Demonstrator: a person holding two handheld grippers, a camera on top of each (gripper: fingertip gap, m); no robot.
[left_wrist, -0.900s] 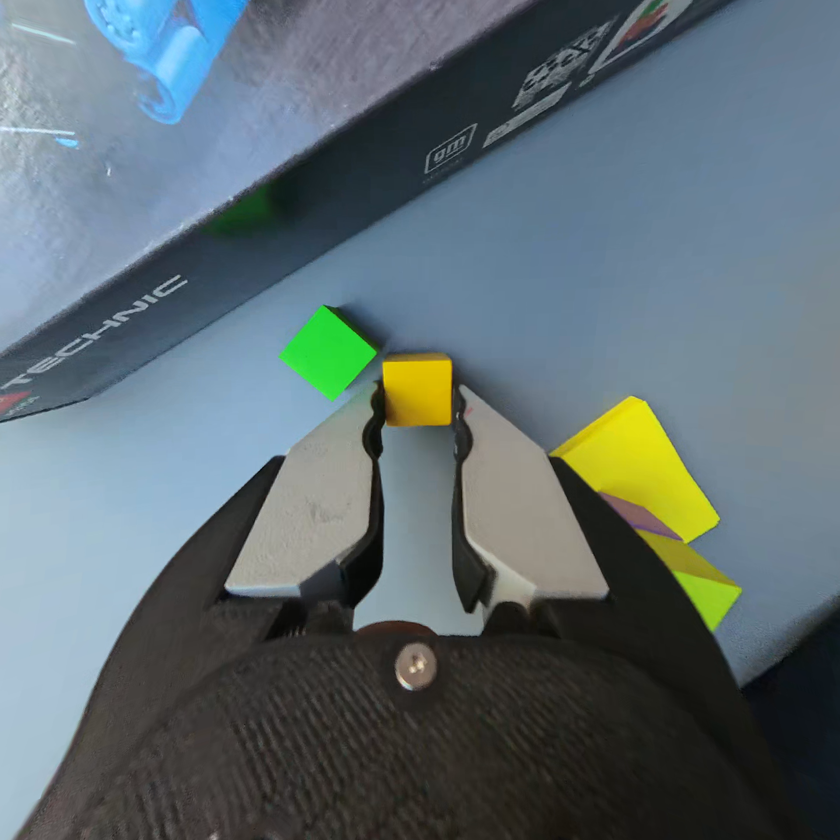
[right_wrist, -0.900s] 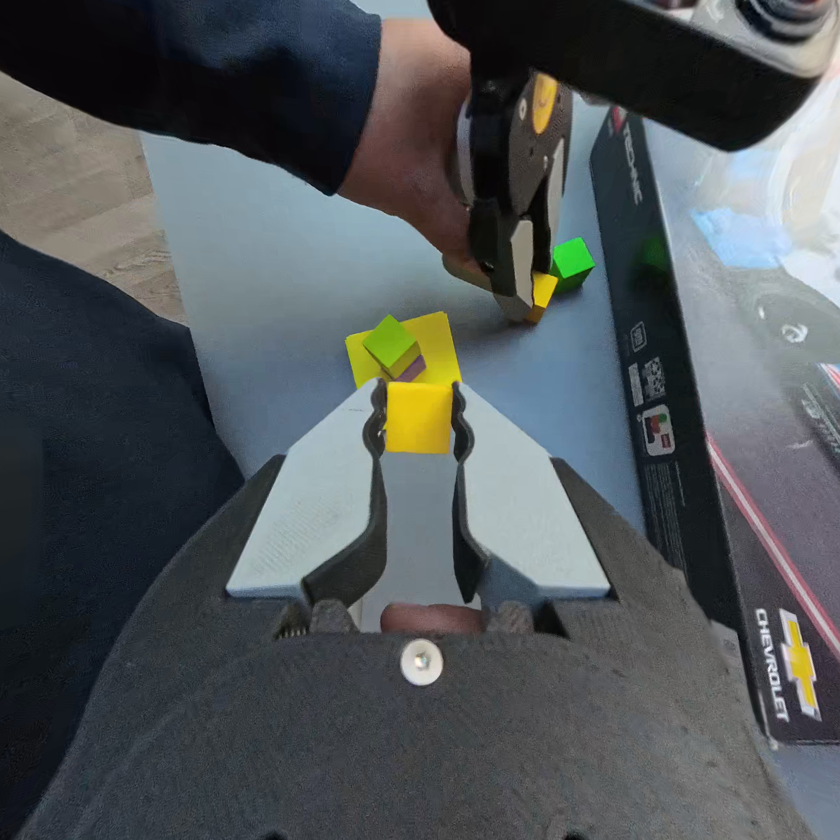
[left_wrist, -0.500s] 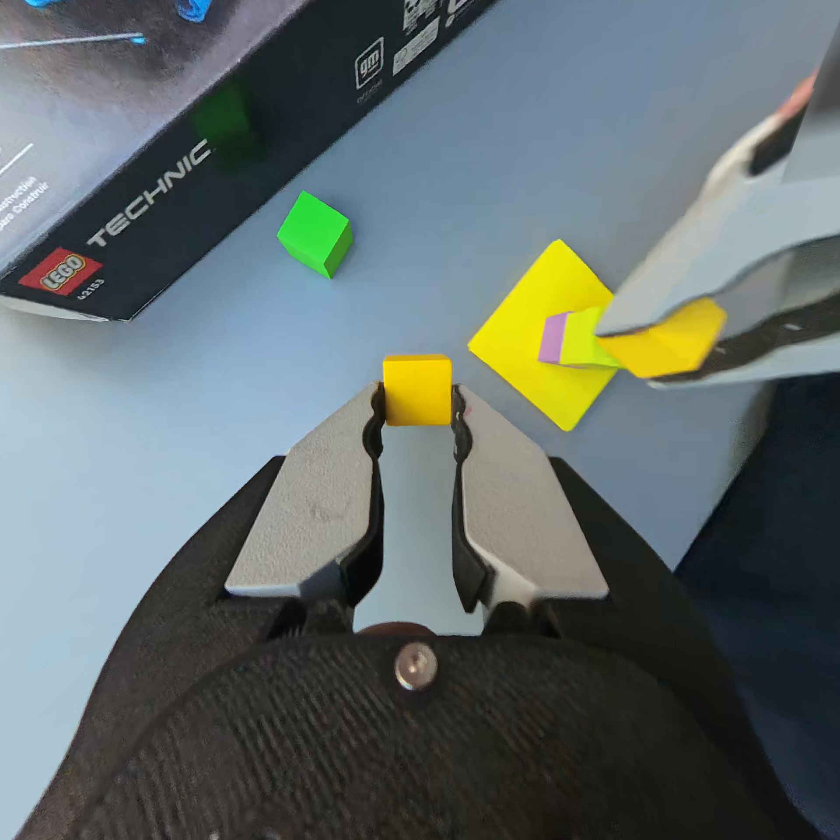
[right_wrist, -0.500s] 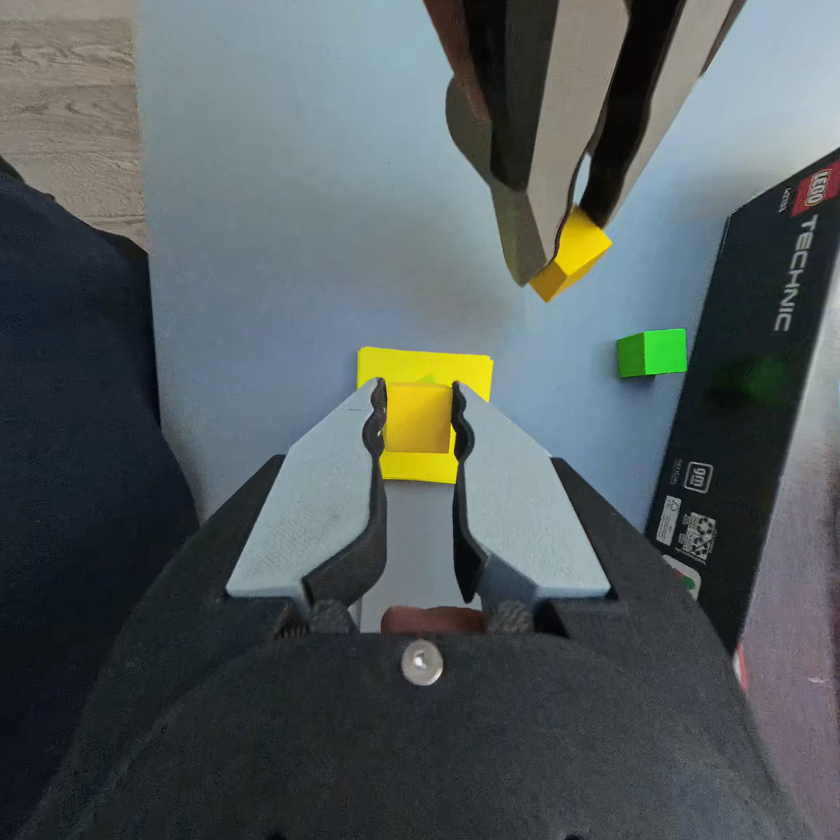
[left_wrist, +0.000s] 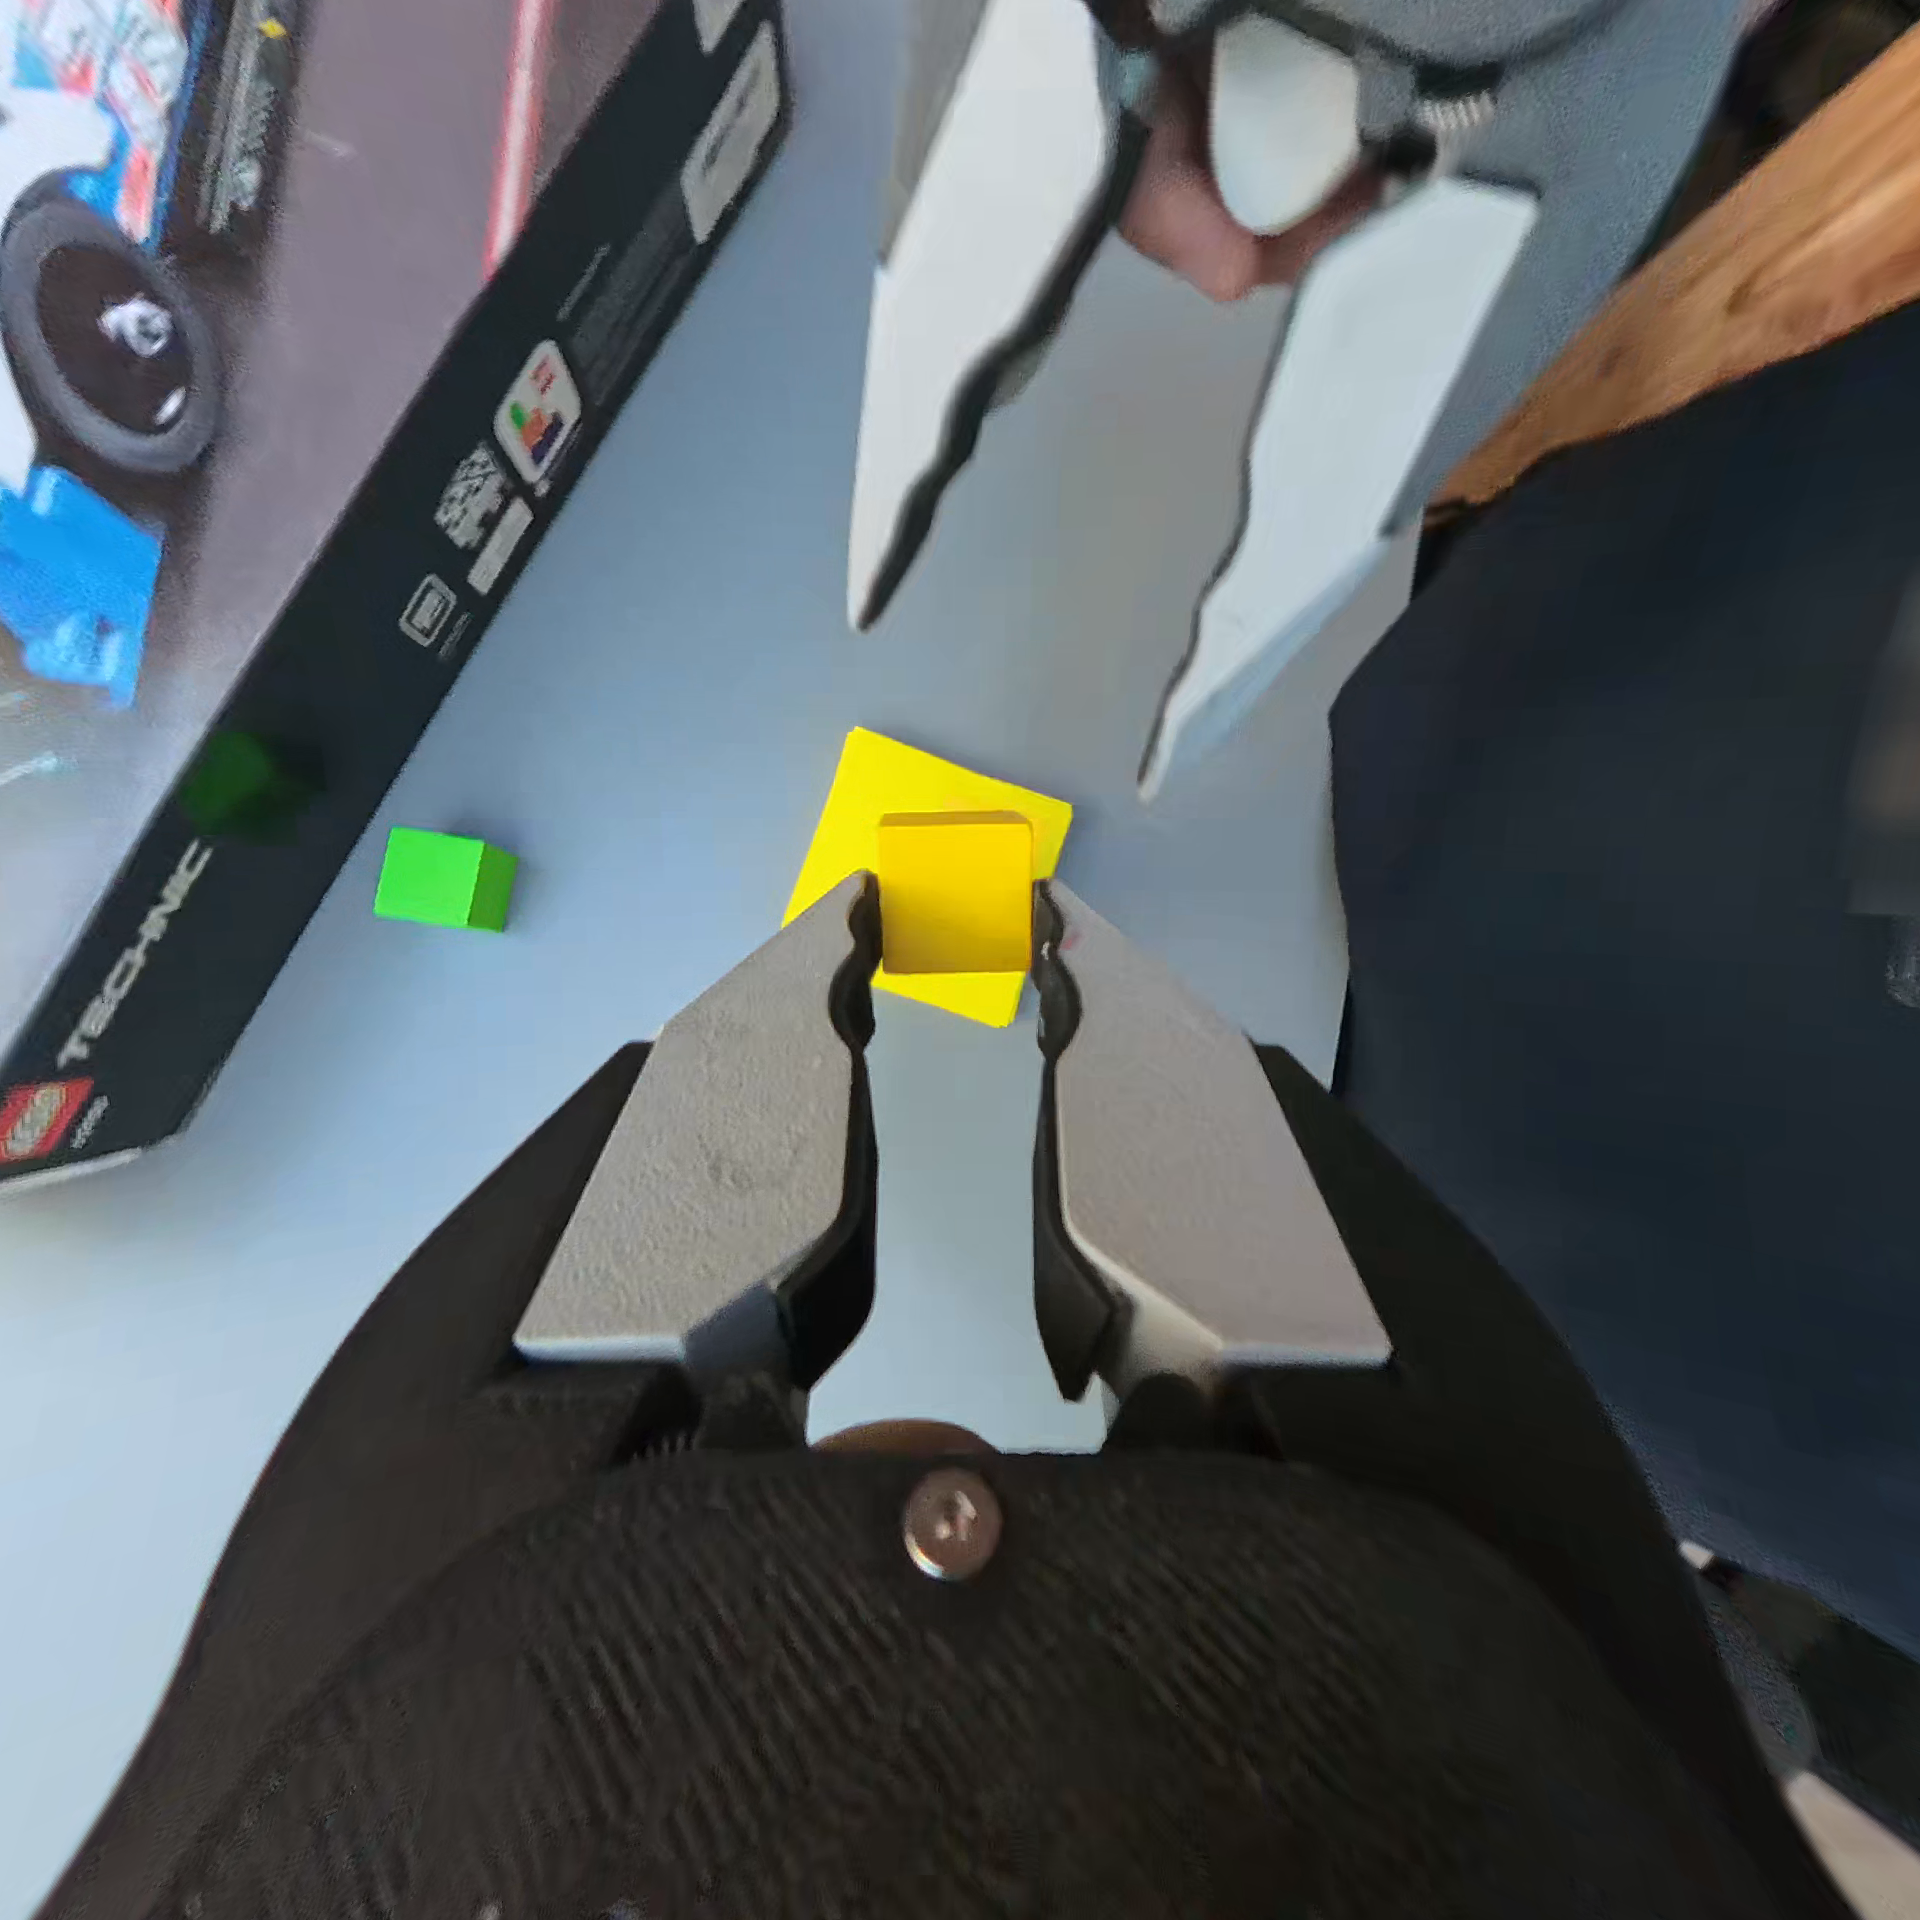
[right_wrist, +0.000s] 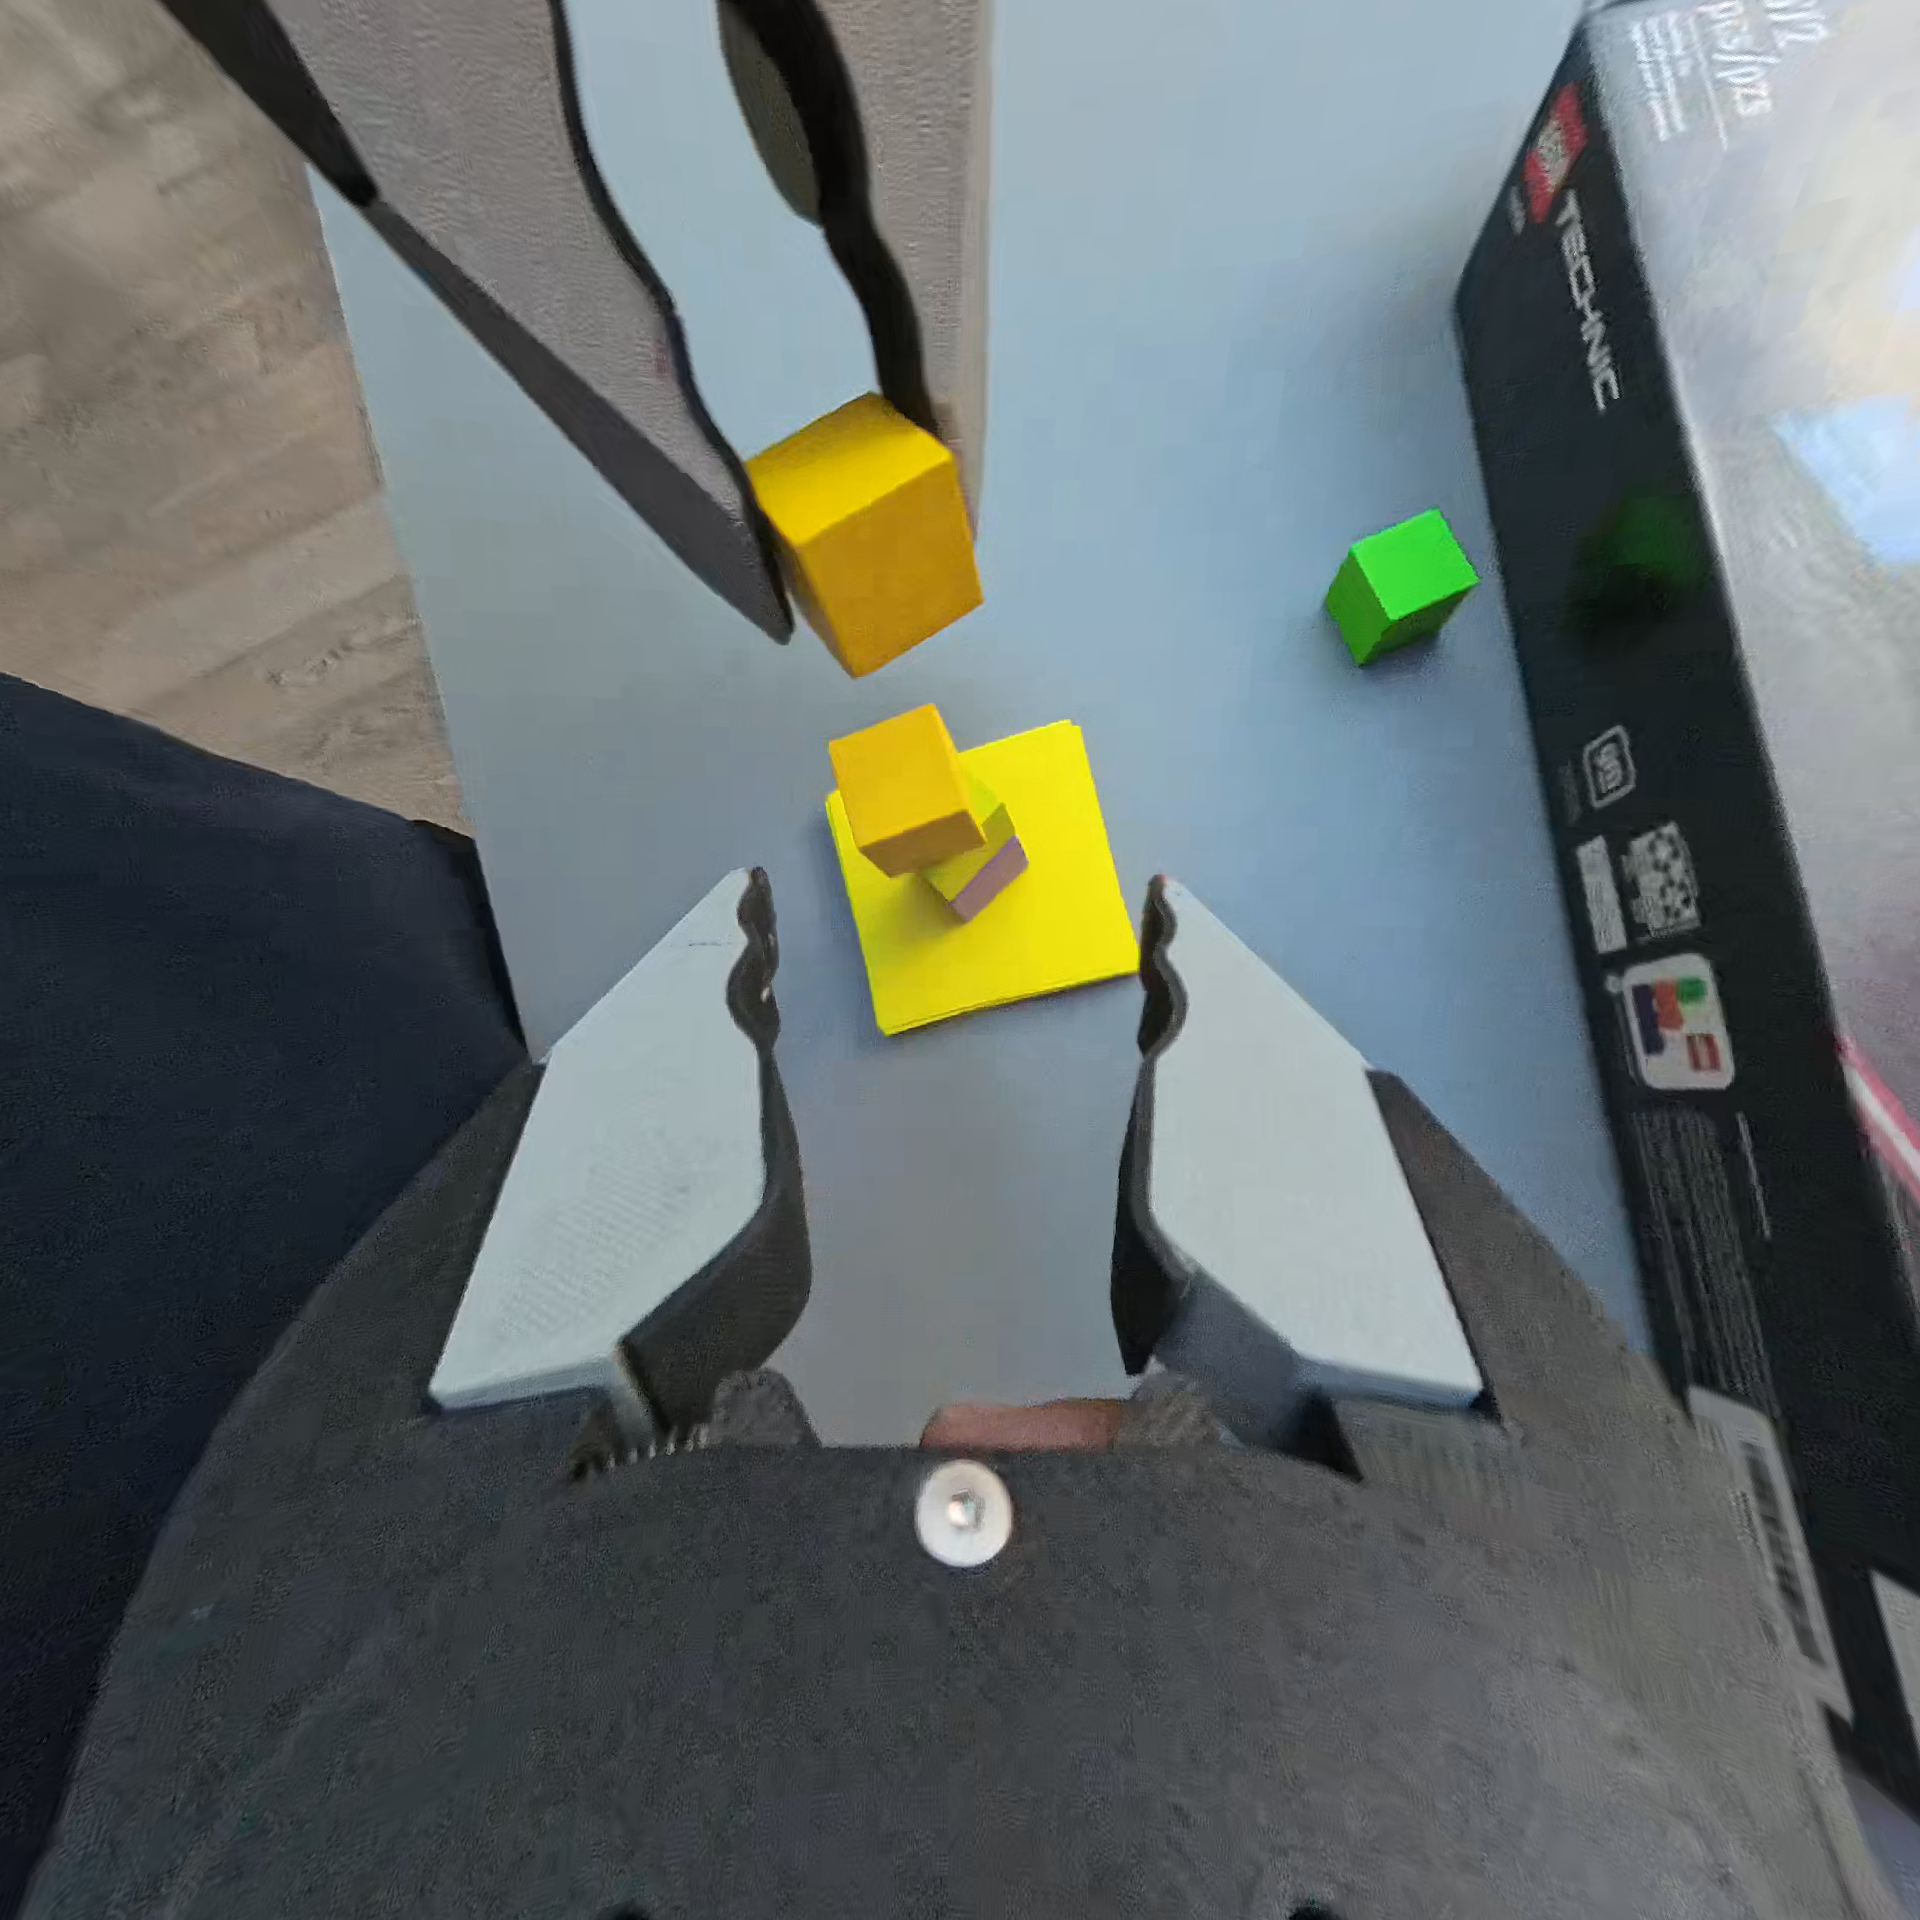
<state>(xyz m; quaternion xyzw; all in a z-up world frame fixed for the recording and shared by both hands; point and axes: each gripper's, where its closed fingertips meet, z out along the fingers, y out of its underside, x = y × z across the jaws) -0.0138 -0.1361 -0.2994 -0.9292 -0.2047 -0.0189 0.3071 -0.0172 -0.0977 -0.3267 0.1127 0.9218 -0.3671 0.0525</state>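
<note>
Left gripper (left_wrist: 954, 914): clamped on a yellow cube (left_wrist: 954, 894), pads pressed to both its sides, held above the yellow paper pad (right_wrist: 987, 914). Right gripper (right_wrist: 954, 935): jaws wide apart, nothing between them, at 6 o'clock of the pad. On the pad: a stack of cubes (right_wrist: 925, 821), orange-yellow on top, lime next, purple lowest. Green cube (right_wrist: 1397, 584): alone on the blue worktop (right_wrist: 1195, 416), at 2 o'clock of the pad, just beside the dark printed box (right_wrist: 1714, 727).

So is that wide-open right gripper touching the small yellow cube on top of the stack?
Apart. In the right wrist view, the right gripper stands open, bare table showing between both fingertips and the yellow cube.
</note>
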